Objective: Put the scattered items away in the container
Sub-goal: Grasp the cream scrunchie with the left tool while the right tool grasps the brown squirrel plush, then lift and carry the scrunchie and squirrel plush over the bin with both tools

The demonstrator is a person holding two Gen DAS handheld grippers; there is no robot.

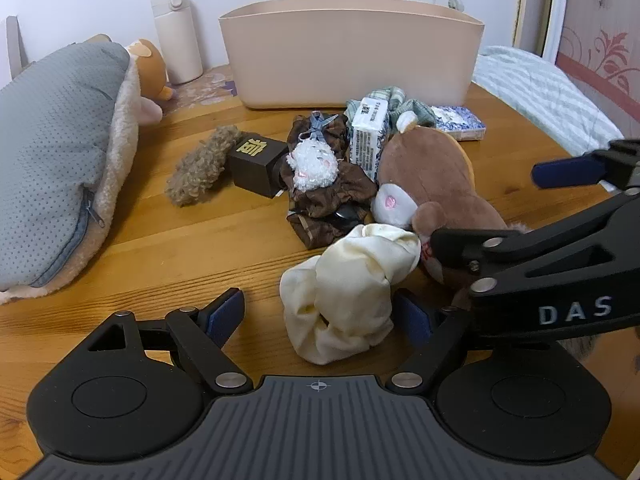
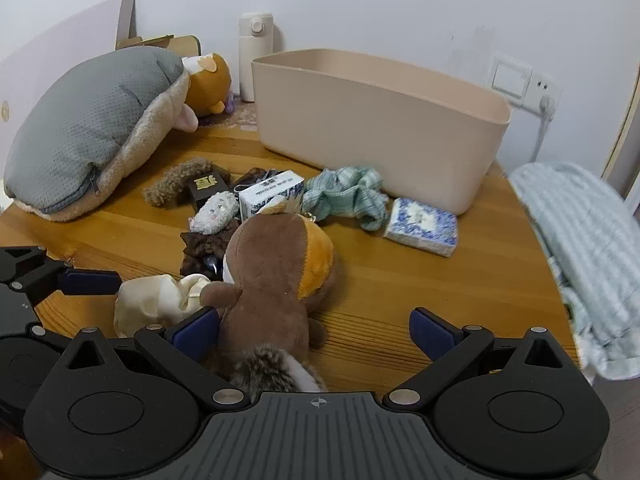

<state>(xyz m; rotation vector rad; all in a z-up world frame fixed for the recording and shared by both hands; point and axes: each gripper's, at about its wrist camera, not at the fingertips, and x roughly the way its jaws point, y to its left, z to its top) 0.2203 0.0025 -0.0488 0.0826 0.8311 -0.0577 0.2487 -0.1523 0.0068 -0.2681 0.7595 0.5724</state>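
Toward the back edge of the worktop (image 2: 400, 280) your beige container (image 1: 352, 52) shows nothing over its rim; its inside is hidden. Everything remains scattered before it, so tidying has barely begun. Your left hand-held gripper (image 1: 322, 314) is spread around the cream scrunchie (image 1: 348, 292), pads beside it but not pinching. Your right hand-held gripper (image 2: 314, 334) is spread too, straddling the brown plush squirrel (image 2: 276, 276), whose long axis runs away from you, tail nearest, head toward the container.
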